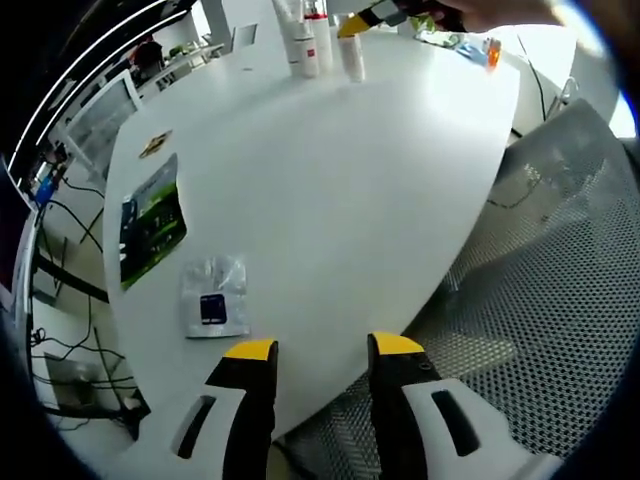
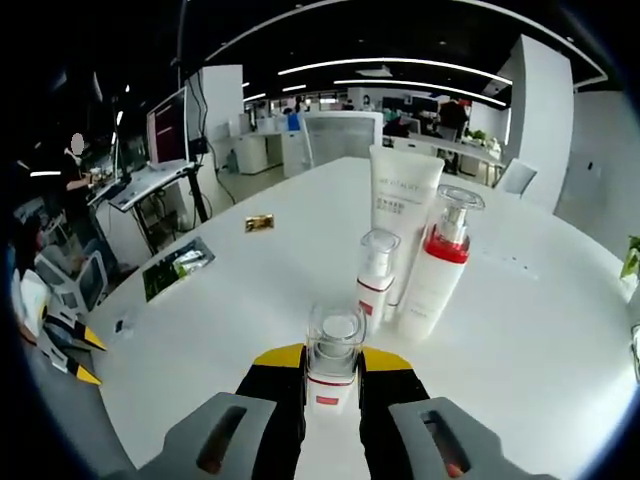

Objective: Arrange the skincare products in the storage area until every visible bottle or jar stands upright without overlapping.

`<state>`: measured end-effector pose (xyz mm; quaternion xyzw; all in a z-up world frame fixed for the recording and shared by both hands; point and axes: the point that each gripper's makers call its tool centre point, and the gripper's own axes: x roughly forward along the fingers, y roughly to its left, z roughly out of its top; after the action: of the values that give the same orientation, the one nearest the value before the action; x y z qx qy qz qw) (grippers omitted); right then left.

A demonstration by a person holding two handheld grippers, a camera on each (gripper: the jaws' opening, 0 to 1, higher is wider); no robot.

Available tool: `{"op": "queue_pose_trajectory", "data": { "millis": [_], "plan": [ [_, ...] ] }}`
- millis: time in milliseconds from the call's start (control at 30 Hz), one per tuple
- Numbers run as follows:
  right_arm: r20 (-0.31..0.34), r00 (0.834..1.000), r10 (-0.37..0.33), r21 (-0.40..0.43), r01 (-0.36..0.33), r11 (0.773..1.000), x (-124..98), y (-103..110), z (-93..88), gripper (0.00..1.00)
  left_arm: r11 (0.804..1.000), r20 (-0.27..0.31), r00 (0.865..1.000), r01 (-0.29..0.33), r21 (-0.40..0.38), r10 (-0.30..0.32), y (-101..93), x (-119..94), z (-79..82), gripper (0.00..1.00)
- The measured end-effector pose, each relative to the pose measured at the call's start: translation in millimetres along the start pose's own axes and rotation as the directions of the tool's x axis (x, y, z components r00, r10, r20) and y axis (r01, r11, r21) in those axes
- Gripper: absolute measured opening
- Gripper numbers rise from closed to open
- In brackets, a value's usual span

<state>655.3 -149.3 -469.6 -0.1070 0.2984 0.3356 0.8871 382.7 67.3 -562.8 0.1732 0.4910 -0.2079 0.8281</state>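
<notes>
3 pump bottles (image 2: pixel 437 262), 1 tube (image 2: pixel 403 200), 3 flat packets (image 1: pixel 150 222) on the table.

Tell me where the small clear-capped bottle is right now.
In the right gripper view the small clear-capped bottle stands upright on the white table, between the right tongs, just in front of the pump bottle and tall tube.

Left gripper view looks along the table (image 1: pixel 330 180) from afar; right gripper view hugs the bottles (image 2: pixel 400 250)
</notes>
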Motion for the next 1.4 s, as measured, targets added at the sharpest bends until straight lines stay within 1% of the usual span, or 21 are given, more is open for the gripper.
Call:
{"op": "queue_pose_trajectory", "data": {
  "millis": [767,967,1100,1200,1400],
  "plan": [
    [-0.008,1.0,0.007,-0.002,-0.007,1.0,3.8,5.8,-3.1,0.13,1.0,-0.007,1.0,-0.005,-0.003,0.005,1.1,0.1,-1.5,0.33],
    [0.0,1.0,0.003,0.004,-0.003,1.0,3.3,5.7,-3.0,0.13,1.0,-0.009,1.0,-0.003,0.002,0.003,0.8,0.3,-1.6,0.33],
    [-0.002,1.0,-0.009,0.005,0.009,1.0,2.6,1.0,-2.5,0.13,1.0,-0.009,1.0,-0.003,0.002,0.003,0.8,0.4,-1.7,0.33],
    [0.022,1.0,-0.02,0.005,0.02,1.0,-1.7,-2.6,2.7,0.13,1.0,-0.008,1.0,-0.002,0.008,0.002,0.1,0.3,-1.4,0.32],
    [0.036,0.998,-0.042,0.02,0.042,0.999,-11.5,-10.0,-0.8,0.13,1.0,-0.007,1.0,0.001,0.012,-0.001,-0.6,0.6,-1.3,0.32]
  ]
}}
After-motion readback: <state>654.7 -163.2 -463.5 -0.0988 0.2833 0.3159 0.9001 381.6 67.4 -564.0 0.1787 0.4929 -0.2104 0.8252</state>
